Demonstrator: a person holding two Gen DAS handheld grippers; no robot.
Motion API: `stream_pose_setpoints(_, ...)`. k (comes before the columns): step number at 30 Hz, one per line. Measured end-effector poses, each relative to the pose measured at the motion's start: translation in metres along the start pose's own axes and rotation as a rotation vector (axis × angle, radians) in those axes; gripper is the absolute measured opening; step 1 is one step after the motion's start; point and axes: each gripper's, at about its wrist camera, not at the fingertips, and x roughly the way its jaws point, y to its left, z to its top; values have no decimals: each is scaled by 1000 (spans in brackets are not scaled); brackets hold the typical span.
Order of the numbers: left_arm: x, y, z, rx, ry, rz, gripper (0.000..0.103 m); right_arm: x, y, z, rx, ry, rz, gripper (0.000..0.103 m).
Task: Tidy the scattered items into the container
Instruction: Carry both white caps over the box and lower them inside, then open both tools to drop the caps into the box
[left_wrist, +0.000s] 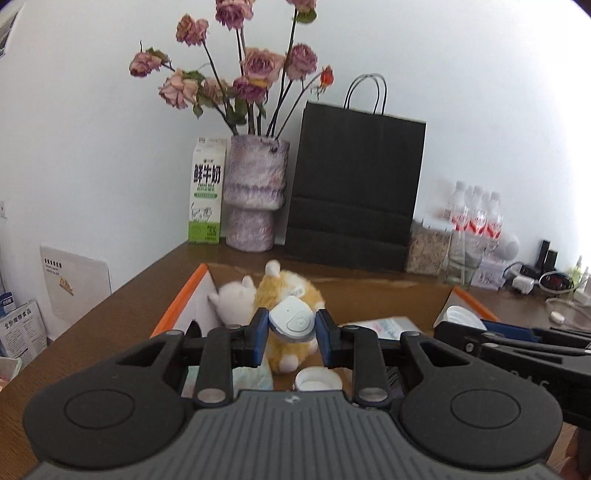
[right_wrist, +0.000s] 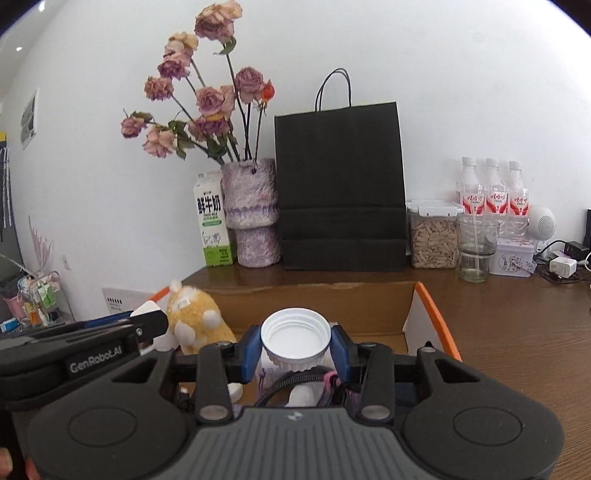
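Observation:
My left gripper is shut on a small white rounded device and holds it above an open cardboard box with orange flaps. In the box lie a yellow plush toy, a white plush toy and a white lid. My right gripper is shut on a white ribbed screw cap, also above the box. The yellow plush shows at its left. The other gripper's body shows at each view's side.
On the brown table behind the box stand a milk carton, a purple vase of dried roses, a black paper bag, a jar of seeds, a glass, water bottles and chargers with cables.

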Motion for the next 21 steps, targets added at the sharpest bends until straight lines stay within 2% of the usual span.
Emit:
stream_pose_setpoints(5, -3, 9, -2, -29, -1, 6, 28, -1, 5, -8, -16, 18, 2, 39)
stream_pose_setpoints(11, -9, -1, -7, 21, -22, 14, 28, -5, 10, -13, -44, 1, -6, 39)
stream_pose_setpoints(12, -10, -2, -8, 25, -34, 25, 34, -5, 10, -14, -45, 0, -9, 43)
stream_pose_setpoints(13, -13, -2, -9, 29, -48, 36, 54, -5, 10, -16, -43, -5, -12, 51)
stream_pose_setpoints(14, -15, -3, -9, 32, -68, 49, 65, -6, 9, -16, -38, -9, -17, 72)
stream_pose_setpoints(15, -19, -2, -9, 26, -94, 76, 77, -7, 8, -17, -30, -21, -26, 80)
stream_pose_setpoints(18, -28, 3, -10, -3, -163, 117, 103, -17, 2, -17, -9, -77, -45, 93)
stream_pose_setpoints(20, -32, 8, -10, -27, -198, 124, 103, -22, -3, -17, 16, -102, -38, 102)
stream_pose_setpoints(21, -33, 9, -10, -29, -203, 124, 103, -24, -4, -17, 21, -109, -34, 103)
